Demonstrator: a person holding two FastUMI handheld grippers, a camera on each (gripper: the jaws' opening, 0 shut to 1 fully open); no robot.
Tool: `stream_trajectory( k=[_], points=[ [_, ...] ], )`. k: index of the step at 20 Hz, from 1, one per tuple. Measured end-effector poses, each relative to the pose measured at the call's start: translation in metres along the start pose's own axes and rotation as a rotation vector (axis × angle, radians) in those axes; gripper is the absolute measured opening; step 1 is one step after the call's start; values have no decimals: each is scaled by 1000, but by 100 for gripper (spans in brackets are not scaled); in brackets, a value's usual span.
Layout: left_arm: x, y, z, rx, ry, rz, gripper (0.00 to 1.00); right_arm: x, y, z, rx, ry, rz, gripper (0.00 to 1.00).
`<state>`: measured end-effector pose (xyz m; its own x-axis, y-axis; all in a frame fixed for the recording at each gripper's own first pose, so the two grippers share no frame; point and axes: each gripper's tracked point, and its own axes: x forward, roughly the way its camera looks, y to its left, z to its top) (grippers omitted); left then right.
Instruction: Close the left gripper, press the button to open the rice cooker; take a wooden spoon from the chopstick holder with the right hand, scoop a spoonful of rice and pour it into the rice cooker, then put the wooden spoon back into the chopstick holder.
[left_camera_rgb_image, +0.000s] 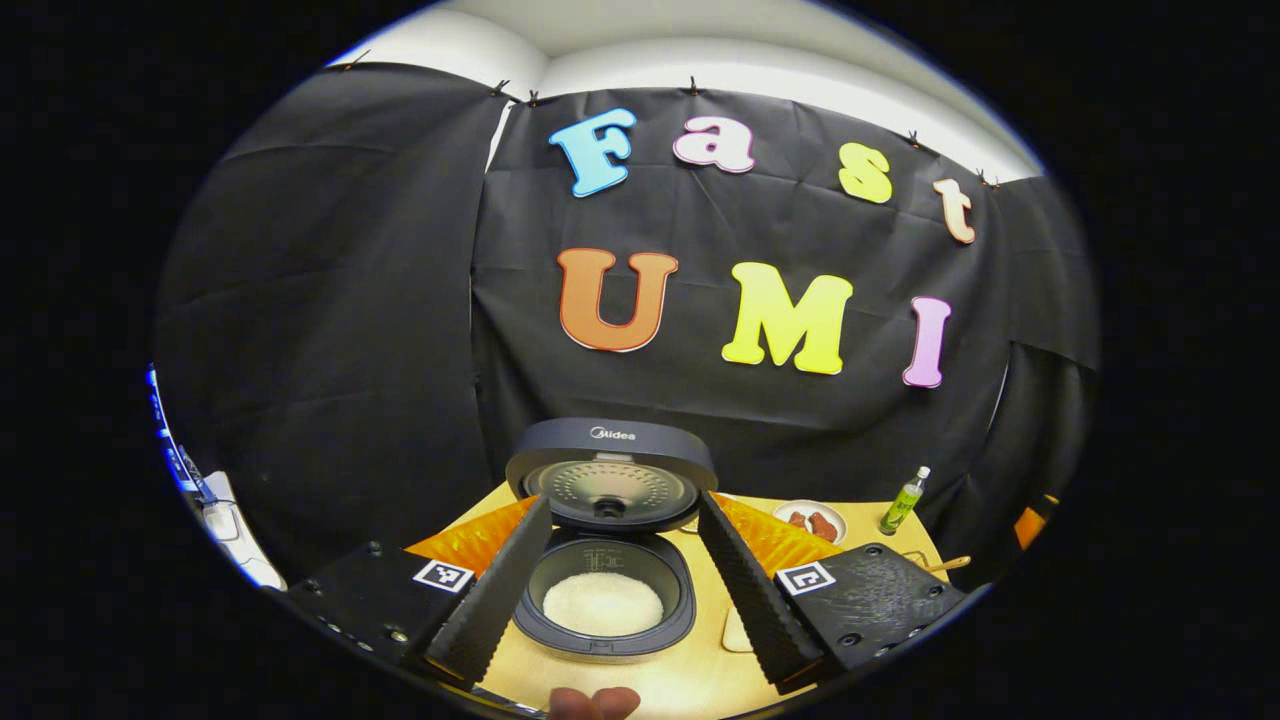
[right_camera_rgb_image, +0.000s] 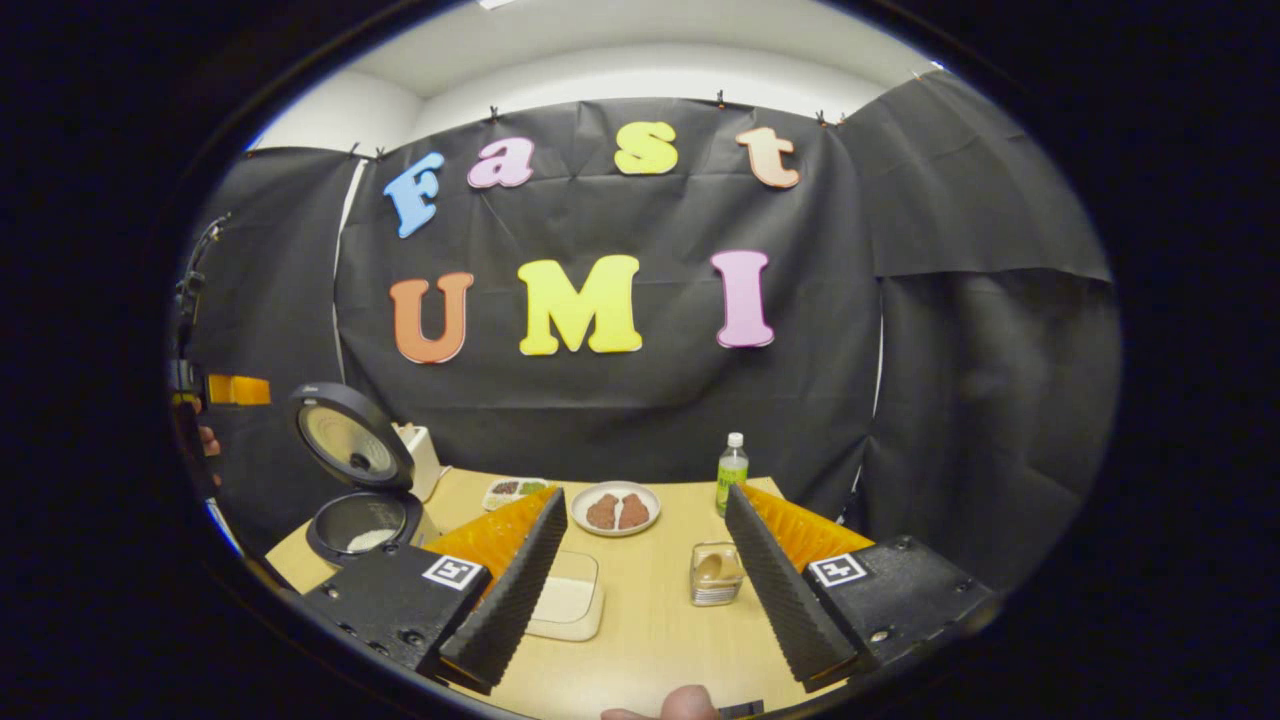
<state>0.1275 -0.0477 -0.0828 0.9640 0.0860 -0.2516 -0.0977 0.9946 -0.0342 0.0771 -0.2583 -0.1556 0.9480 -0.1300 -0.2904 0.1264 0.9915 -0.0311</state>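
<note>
The dark rice cooker (left_camera_rgb_image: 610, 600) stands open in the left gripper view, its lid (left_camera_rgb_image: 610, 470) upright and white rice (left_camera_rgb_image: 603, 603) in the pot. My left gripper (left_camera_rgb_image: 624, 500) is open, its fingers on either side of the cooker and a little in front of it. In the right gripper view the cooker (right_camera_rgb_image: 362, 520) is at the far left. My right gripper (right_camera_rgb_image: 646, 495) is open and holds nothing. A clear chopstick holder (right_camera_rgb_image: 716, 575) with a wooden spoon in it stands just left of its right finger. A shallow pale rice dish (right_camera_rgb_image: 566, 598) lies by its left finger.
A plate of brown food (right_camera_rgb_image: 618, 510), a green bottle (right_camera_rgb_image: 732, 468) and a small tray of food (right_camera_rgb_image: 515, 489) stand near the back of the wooden table (right_camera_rgb_image: 650, 630). A white box (right_camera_rgb_image: 420, 455) is behind the cooker. The black cloth wall closes the back and the sides.
</note>
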Motion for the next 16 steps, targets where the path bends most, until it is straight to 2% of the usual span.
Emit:
stream_trajectory(
  k=[2, 8, 11, 16],
  points=[
    [-12, -8, 3, 20, -32, -4, 95, 5, -10, -20, 9, 29, -18, 100],
    [-27, -45, 3, -4, -67, -49, 95, 31, -51, -81, 40, 109, -87, 100],
    [-27, -52, 2, 0, -67, -52, 95, 55, -74, -117, 116, 171, -128, 99],
    [-23, -47, -2, 11, -49, -7, 95, 109, -112, -171, 273, 253, -191, 100]
  ],
)
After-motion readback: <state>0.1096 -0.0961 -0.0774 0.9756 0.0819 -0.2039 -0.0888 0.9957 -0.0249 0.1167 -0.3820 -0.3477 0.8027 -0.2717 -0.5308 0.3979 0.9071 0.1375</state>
